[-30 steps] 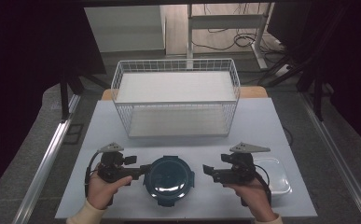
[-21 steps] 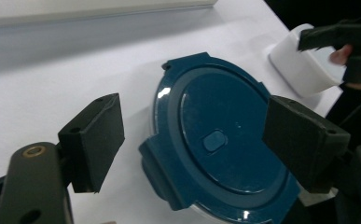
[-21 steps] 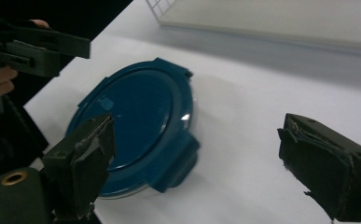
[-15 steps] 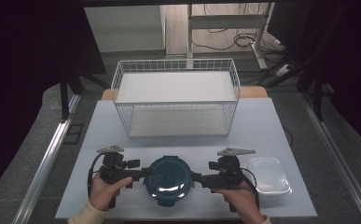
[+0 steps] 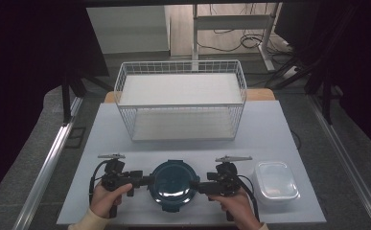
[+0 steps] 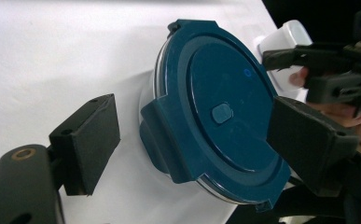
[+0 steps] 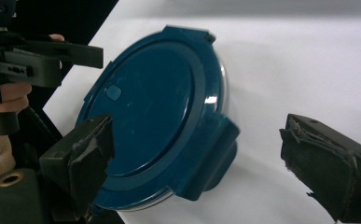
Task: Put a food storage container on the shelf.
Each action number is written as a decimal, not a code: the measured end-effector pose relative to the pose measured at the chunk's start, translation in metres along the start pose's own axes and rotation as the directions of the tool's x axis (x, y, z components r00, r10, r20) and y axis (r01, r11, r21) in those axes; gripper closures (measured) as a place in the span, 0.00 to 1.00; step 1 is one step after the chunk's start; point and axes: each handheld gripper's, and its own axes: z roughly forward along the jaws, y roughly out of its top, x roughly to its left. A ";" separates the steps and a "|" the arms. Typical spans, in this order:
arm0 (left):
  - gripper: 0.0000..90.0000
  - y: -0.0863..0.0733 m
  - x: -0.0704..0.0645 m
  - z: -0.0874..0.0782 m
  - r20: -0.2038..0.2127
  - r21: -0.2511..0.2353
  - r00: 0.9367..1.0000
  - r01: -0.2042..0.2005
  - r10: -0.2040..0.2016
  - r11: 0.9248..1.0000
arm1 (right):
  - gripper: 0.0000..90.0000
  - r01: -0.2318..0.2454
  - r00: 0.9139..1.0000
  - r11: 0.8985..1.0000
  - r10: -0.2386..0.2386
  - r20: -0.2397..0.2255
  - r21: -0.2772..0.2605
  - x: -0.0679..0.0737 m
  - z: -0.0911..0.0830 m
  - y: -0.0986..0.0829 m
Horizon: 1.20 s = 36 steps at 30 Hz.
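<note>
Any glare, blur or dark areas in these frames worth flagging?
High view: a bright reflection on the round blue lid, surroundings beyond the table very dark. Left gripper view: lid sharp, the near jaws soft. Right gripper view: the lid's front clip slightly blurred, corners dark.

A dark teal lid (image 5: 174,184) sits on a white table (image 5: 269,134) beside a white wire basket (image 5: 180,98) and black claws.

I am looking down at the round blue container (image 5: 174,184) sitting near the table's (image 5: 269,129) front edge, my left gripper (image 5: 144,180) and right gripper (image 5: 198,186) flanking it, a clear lidded box (image 5: 275,180) lying right, a white wire basket (image 5: 180,98) standing behind.
</note>
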 end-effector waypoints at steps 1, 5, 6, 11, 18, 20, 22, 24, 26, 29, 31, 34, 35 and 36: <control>0.19 -0.001 0.002 0.002 0.005 0.008 1.000 0.007 -0.007 1.000 | 0.10 -0.008 1.000 1.000 0.008 -0.005 0.015 0.001 0.005 -0.002; 0.19 -0.003 0.006 0.010 0.031 0.038 0.999 0.023 -0.024 0.999 | 0.10 -0.043 0.999 0.999 0.043 -0.012 0.029 0.000 0.014 -0.005; 0.20 -0.003 0.008 0.011 0.036 0.040 0.999 0.029 -0.030 0.999 | 0.10 -0.055 0.998 0.998 0.055 -0.014 0.030 0.000 0.016 -0.006; 0.21 -0.005 0.013 0.017 0.060 0.051 0.996 0.058 -0.061 0.997 | 0.10 -0.114 0.993 0.993 0.114 -0.024 0.036 -0.001 0.024 -0.010; 0.28 -0.009 0.017 0.024 0.085 0.072 0.993 0.080 -0.086 0.994 | 0.11 -0.168 0.985 0.985 0.169 -0.031 0.040 0.000 0.034 -0.017; 0.31 -0.010 0.017 0.025 0.096 0.082 0.991 0.088 -0.096 0.993 | 0.12 -0.187 0.981 0.982 0.188 -0.036 0.041 -0.001 0.036 -0.018; 0.36 -0.011 0.018 0.026 0.106 0.087 0.989 0.095 -0.104 0.992 | 0.18 -0.213 0.975 0.976 0.215 -0.060 0.043 -0.002 0.037 -0.020; 0.37 -0.013 0.018 0.027 0.116 0.090 0.986 0.110 -0.120 0.990 | 0.19 -0.225 0.970 0.973 0.229 -0.080 0.046 -0.003 0.037 -0.020; 0.38 -0.013 0.018 0.026 0.116 0.095 0.983 0.130 -0.141 0.987 | 0.23 -0.232 0.969 0.972 0.234 -0.077 0.035 -0.002 0.035 -0.021; 0.40 -0.013 0.018 0.026 0.114 0.090 0.981 0.149 -0.159 0.985 | 0.30 -0.244 0.966 0.970 0.245 -0.080 0.017 -0.005 0.031 -0.020; 0.40 -0.013 0.018 0.025 0.117 0.081 0.978 0.163 -0.172 0.983 | 0.32 -0.266 0.960 0.964 0.266 -0.086 0.009 -0.006 0.030 -0.021; 0.43 -0.014 0.017 0.024 0.121 0.069 0.975 0.177 -0.184 0.982 | 0.34 -0.288 0.953 0.958 0.287 -0.093 -0.001 -0.008 0.028 -0.021; 0.44 -0.014 0.017 0.024 0.121 0.069 0.975 0.177 -0.184 0.982 | 0.34 -0.290 0.953 0.957 0.288 -0.094 -0.003 -0.008 0.028 -0.021; 0.45 -0.014 0.016 0.023 0.126 0.057 0.974 0.185 -0.190 0.981 | 0.35 -0.292 0.952 0.957 0.290 -0.095 -0.005 -0.008 0.027 -0.022</control>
